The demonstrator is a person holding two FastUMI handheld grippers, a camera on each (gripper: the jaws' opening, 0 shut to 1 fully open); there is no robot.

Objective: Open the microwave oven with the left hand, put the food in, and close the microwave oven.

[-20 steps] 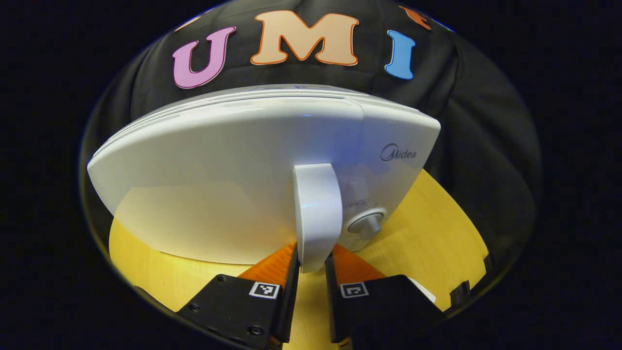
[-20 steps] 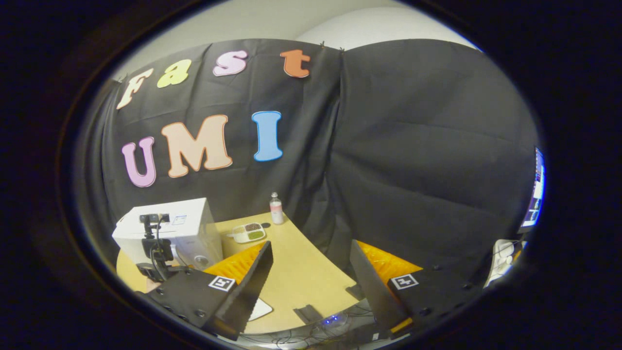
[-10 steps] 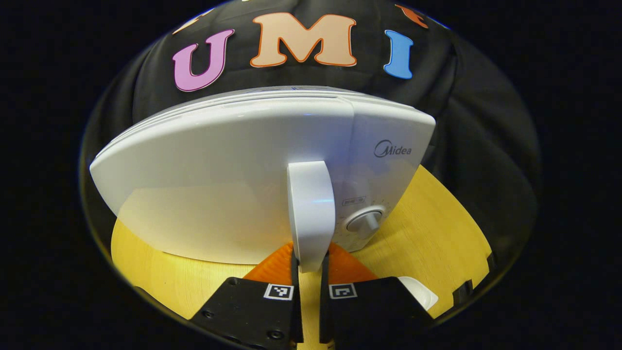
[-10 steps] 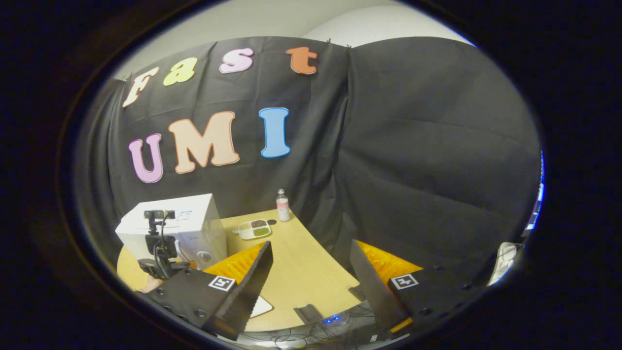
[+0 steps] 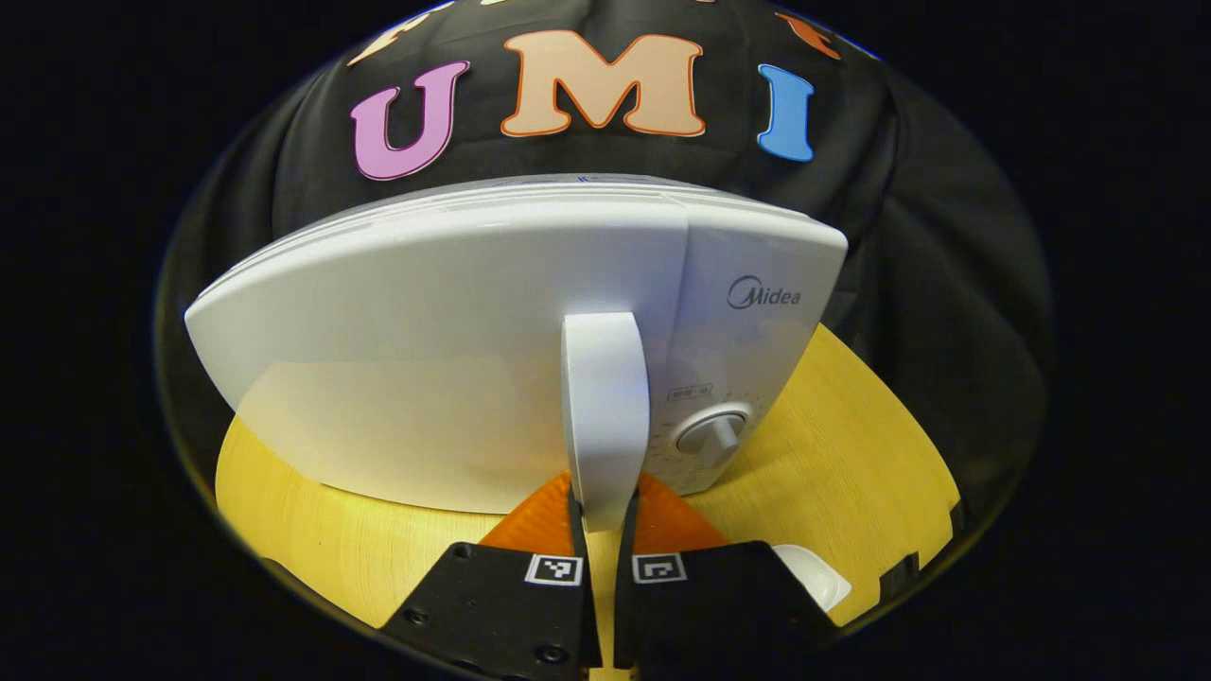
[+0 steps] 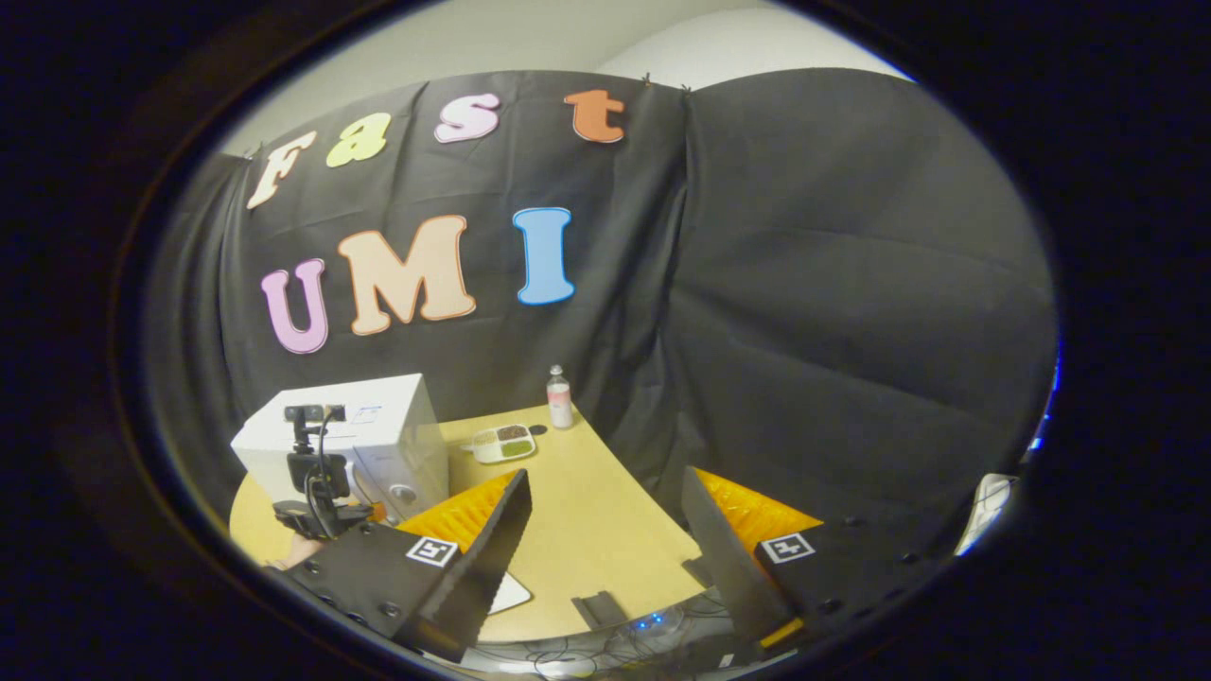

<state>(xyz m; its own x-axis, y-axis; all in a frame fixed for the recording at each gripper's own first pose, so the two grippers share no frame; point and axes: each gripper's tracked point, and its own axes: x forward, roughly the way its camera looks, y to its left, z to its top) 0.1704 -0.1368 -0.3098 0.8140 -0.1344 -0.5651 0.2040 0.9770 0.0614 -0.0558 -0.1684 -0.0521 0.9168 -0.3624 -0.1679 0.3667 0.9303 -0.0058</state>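
Left gripper view: left gripper [image 5: 600, 530] clamped on upright white door handle [image 5: 605, 407] of white microwave oven [image 5: 454, 350], frame centre; straight pull risks slipping off; right gripper [image 6: 605, 558] wide open, empty.

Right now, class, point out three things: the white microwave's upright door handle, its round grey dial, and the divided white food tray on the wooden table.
White upright door handle [image 5: 604, 397]: left gripper view, mid-handle.
Round grey dial [image 5: 711, 437]: left gripper view, dial's face.
Divided white food tray [image 6: 502, 443]: right gripper view, tray's middle.

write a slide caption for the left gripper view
Left hand-held gripper shut on the white microwave door handle, door still closed.
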